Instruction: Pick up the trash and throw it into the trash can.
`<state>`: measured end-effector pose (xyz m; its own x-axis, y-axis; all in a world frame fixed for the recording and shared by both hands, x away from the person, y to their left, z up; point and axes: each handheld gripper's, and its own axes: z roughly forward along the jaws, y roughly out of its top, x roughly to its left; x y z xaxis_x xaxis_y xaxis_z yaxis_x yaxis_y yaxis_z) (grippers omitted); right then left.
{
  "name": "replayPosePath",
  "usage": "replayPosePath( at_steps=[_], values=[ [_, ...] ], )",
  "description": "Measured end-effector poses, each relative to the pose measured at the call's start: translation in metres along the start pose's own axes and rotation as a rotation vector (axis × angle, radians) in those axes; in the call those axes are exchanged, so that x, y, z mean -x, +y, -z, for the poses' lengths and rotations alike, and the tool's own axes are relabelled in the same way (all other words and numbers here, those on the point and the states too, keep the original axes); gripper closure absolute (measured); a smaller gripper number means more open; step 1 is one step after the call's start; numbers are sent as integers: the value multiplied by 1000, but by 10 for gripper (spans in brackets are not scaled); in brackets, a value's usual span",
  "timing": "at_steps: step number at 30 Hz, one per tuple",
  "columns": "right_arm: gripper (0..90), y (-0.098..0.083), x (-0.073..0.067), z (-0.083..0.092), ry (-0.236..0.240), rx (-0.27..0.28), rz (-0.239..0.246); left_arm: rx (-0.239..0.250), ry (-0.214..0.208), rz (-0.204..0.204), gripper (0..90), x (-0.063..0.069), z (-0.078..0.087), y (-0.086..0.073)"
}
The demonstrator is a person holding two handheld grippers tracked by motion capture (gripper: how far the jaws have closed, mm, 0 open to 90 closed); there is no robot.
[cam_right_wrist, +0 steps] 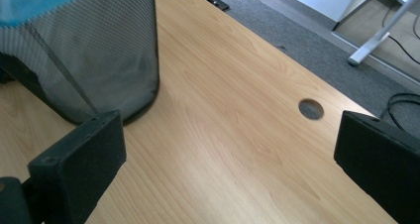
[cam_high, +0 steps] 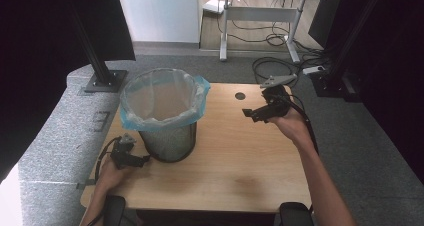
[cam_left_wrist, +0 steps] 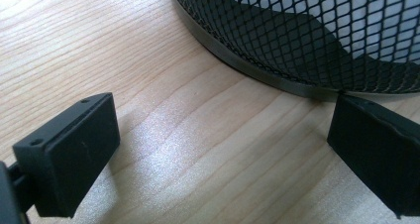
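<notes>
Where wood grain runs, the round mesh bin (cam_high: 167,131) stands.

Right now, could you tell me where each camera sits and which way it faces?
High view: above the person's side, looking forward and down on the table; forearms, left gripper, right gripper.
Left gripper view: low by the mesh bin; open jaws.
Right gripper view: across the table towards the bin; open jaws.
All share the bin.

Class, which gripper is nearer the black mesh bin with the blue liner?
Left. The left gripper sits at the black mesh bin's base; the right gripper hangs well apart.
</notes>
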<state>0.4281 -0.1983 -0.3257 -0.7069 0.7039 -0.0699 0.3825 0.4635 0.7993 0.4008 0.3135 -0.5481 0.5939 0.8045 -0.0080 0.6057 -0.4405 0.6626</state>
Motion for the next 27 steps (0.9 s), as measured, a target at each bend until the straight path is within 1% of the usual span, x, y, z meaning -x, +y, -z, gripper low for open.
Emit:
replayPosePath(
  at_steps=[2,4,7,8,10,11,15,16,17,18,22,23,24,27],
  values=[
    [0,-14,4,4,-13,14,-22,0,0,0,0,0,0,0],
    [0,-25,6,5,-28,22,-34,0,0,1,0,0,0,0],
    [0,-49,11,6,-57,15,-52,0,1,1,0,0,0,0],
    [0,-55,12,5,-60,15,-55,0,1,2,0,0,0,0],
    [0,-74,15,2,-66,9,-79,0,1,2,0,0,0,0],
    [0,-80,15,1,-69,7,-87,0,1,2,0,0,0,0],
    [0,-116,19,-9,-93,-17,-126,0,1,3,0,0,0,0],
    [0,-134,19,-16,-110,-27,-144,0,1,3,0,0,0,0],
    [0,-144,19,-20,-116,-34,-154,0,1,3,0,0,0,0],
    [0,-144,19,-20,-116,-34,-154,0,1,3,0,0,0,0],
    [0,-179,18,-36,-128,-65,-194,0,2,3,0,0,0,0],
    [0,-196,16,-44,-133,-84,-214,0,1,3,0,0,0,0],
    [0,-196,16,-44,-133,-84,-214,0,2,3,0,0,0,0],
    [0,-217,13,-55,-135,-103,-239,0,1,3,0,0,0,0]
  ],
)
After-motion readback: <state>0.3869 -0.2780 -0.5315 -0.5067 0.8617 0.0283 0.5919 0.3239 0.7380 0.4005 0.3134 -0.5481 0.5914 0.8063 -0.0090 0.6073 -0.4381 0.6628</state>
